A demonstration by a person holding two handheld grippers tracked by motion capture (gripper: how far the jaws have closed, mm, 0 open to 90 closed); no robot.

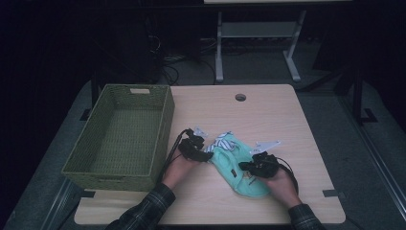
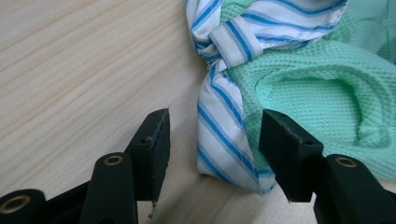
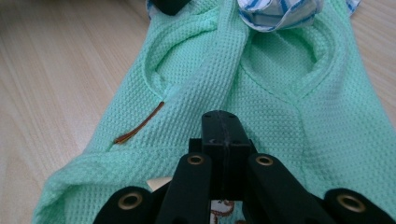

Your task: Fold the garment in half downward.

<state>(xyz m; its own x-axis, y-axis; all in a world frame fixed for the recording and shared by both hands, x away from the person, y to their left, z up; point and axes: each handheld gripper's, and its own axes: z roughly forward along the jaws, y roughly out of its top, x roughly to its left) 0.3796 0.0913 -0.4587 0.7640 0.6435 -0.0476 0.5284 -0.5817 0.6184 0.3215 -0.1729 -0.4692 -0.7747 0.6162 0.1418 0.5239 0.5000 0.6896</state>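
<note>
high view: garment [image 1: 238,165] mid-table [image 1: 268,110]

Both grippers, left gripper [image 1: 207,154] and right gripper [image 1: 245,166], meet the green garment [image 1: 234,165] beside the basket [image 1: 119,139].

A green woven basket [image 1: 119,136] is positioned on the left part of a light wooden table [image 1: 268,115], with its left side overhanging the table edge. A small label [image 1: 140,90] is fitted at the far rim of the basket. A round cable hole [image 1: 240,97] is located near the far edge of the tabletop. Behind the table, a white desk frame [image 1: 256,43] and loose cables [image 1: 167,67] are seen on the grey floor.
</note>
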